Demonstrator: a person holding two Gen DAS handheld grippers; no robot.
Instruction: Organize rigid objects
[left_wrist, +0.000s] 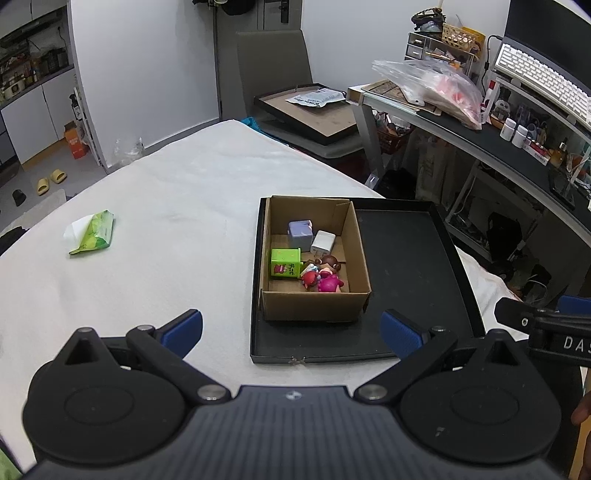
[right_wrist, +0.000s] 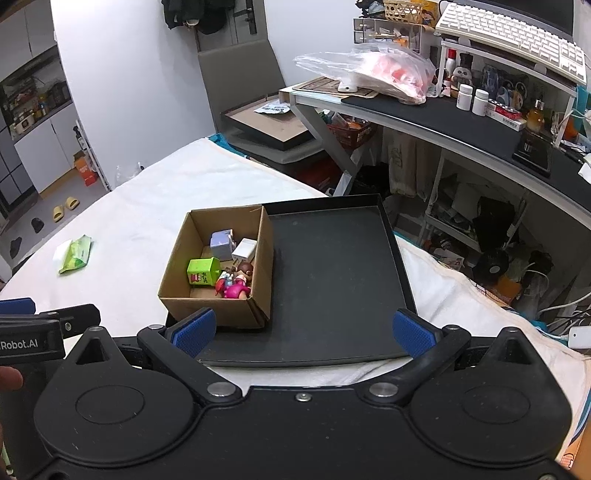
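Toy heap (left_wrist: 320, 275) tangled, figures indistinct

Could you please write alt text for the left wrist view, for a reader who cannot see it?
An open cardboard box of small toys and chargers sits in the left part of a black tray on a white-covered table. The left tongs stand open and empty in the foreground. A green packet lies on the cloth to the left.

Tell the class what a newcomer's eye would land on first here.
A cardboard box of bright small things, a green cube and pink toys among them, stands in the left part of a black tray on a white table. A green packet lies apart, far left.
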